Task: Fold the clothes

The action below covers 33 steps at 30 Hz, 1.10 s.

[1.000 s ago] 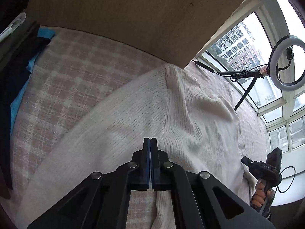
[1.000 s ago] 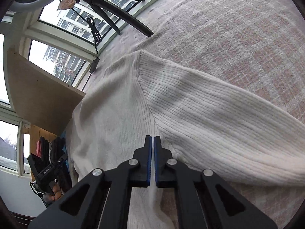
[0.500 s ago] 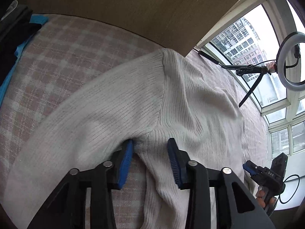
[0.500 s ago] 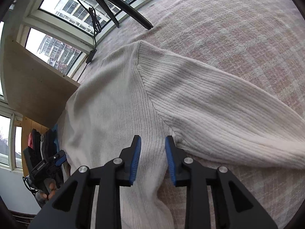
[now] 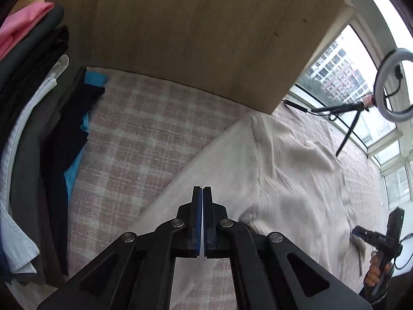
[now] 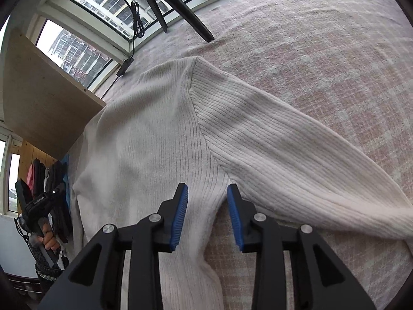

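Left gripper has snapped shut, lifted off the sweater

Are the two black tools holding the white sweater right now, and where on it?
Neither holds it. The left tool is shut, with nothing visibly pinched. The right tool is opening above the cream ribbed sweater near its armpit, pads apart and not pressing it.

A bed under a pink-and-white checked cover carries a cream ribbed sweater spread flat, a tripod's legs at its window edge, and dark folded clothes along one side edge.
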Available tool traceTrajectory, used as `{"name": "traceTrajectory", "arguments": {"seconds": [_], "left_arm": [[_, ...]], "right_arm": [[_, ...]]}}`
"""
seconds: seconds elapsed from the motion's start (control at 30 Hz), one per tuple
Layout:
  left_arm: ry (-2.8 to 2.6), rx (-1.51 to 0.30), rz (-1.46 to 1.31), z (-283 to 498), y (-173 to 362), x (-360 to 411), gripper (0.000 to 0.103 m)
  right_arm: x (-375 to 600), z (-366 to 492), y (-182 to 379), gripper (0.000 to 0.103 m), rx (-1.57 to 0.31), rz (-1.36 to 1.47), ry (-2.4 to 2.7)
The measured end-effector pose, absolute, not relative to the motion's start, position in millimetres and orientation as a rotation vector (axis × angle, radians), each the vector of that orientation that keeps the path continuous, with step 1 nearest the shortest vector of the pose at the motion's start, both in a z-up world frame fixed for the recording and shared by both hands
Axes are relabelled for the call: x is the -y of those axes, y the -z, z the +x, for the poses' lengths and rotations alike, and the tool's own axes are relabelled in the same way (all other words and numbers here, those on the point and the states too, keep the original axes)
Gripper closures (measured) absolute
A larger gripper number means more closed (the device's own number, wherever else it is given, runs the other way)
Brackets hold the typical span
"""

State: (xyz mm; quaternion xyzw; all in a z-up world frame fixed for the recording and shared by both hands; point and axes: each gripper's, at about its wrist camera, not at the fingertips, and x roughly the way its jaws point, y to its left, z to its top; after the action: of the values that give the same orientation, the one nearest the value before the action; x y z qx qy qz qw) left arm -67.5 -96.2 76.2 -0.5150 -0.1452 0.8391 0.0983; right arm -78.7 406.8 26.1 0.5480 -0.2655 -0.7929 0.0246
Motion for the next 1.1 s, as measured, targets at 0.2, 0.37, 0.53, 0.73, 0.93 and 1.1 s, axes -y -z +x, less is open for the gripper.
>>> {"name": "traceTrajectory", "arguments": {"seconds": [0.2,0.37,0.53,0.73,0.93,1.1], "left_arm": [[-2.287,0.239,-1.581,32,-75,65,0.083],[-2.194,0.082,-1.671,93,-47,25,0.078],[-2.199,0.027,-1.692,104,-30,10,0.078],[-2.202,0.002,-1.643,106,-21,-1,0.096],[-2.302,0.377,-1.62,123,-43,66,0.097],[-2.269,0.447,-1.737,132,-24,88,0.098]], "right_arm": [[-412,-4,-64,0.072,0.818,1.653,2.365],[-412,61,-85,0.068,0.736,1.688,2.376],[-404,99,-75,0.068,0.656,1.764,2.371],[-386,116,-33,0.068,0.629,1.858,2.318],[-366,123,-28,0.068,0.575,1.846,2.297],[-344,129,-23,0.068,0.459,1.857,2.254]]}}
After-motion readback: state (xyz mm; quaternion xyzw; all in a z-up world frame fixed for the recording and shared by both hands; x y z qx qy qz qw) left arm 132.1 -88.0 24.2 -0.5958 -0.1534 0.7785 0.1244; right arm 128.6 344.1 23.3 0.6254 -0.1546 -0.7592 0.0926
